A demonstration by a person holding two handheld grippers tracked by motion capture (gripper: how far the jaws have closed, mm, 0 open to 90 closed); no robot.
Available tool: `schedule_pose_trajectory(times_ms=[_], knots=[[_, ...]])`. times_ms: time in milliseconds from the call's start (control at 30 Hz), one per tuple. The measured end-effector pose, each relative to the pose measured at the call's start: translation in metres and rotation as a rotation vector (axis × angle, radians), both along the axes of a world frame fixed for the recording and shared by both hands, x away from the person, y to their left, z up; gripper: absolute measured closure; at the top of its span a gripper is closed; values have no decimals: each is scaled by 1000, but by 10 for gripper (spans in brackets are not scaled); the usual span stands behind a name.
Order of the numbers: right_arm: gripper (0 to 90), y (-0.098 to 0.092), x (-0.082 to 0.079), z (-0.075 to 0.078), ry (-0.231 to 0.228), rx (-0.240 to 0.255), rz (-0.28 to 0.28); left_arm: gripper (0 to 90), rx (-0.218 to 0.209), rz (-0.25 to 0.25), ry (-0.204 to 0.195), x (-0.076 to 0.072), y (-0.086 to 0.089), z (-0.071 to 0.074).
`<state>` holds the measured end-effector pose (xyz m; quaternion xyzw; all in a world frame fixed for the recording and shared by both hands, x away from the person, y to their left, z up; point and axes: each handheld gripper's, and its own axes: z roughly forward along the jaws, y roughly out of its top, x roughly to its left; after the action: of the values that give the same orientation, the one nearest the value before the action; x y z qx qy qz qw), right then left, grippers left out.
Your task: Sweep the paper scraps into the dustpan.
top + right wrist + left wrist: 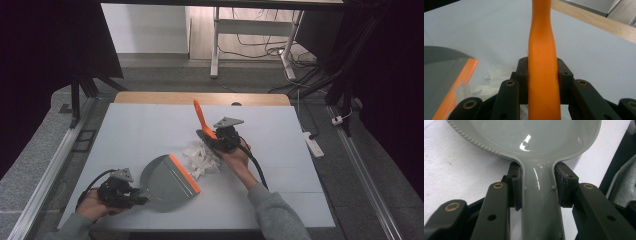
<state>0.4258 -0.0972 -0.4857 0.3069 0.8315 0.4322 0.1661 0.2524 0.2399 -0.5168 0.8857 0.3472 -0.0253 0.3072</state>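
My left gripper (pixel 131 196) clamped on grey dustpan (pixel 167 179) near the worktop's (pixel 140 130) front edge, orange lip towards paper scraps (pixel 202 159), my right gripper (pixel 220 139) clamped on orange brush handle (pixel 201 118) slanting towards the far edge, white worktop, dark curtained room.

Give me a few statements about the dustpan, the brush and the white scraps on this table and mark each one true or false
1. The left gripper is shut on the grey dustpan's handle. True.
2. The right gripper holds a blue brush. False: the brush has an orange handle.
3. The white scraps already lie inside the dustpan. False: they lie on the table, just beyond the dustpan's orange lip.
4. The scraps lie between the dustpan and the brush. True.
5. The dustpan is turned upside down. False: its hollow faces up.
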Motion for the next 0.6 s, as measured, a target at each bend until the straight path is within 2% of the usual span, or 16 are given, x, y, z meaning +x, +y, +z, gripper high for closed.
schedule_pose_trajectory(times_ms=[233, 600], knots=[[699, 16, -12, 1, 17, -11, 48, 617, -1, 2, 1, 1, -1, 0], [698, 45, -35, 1, 60, 7, 149, 616, -2, 5, 2, 1, -4, -1]])
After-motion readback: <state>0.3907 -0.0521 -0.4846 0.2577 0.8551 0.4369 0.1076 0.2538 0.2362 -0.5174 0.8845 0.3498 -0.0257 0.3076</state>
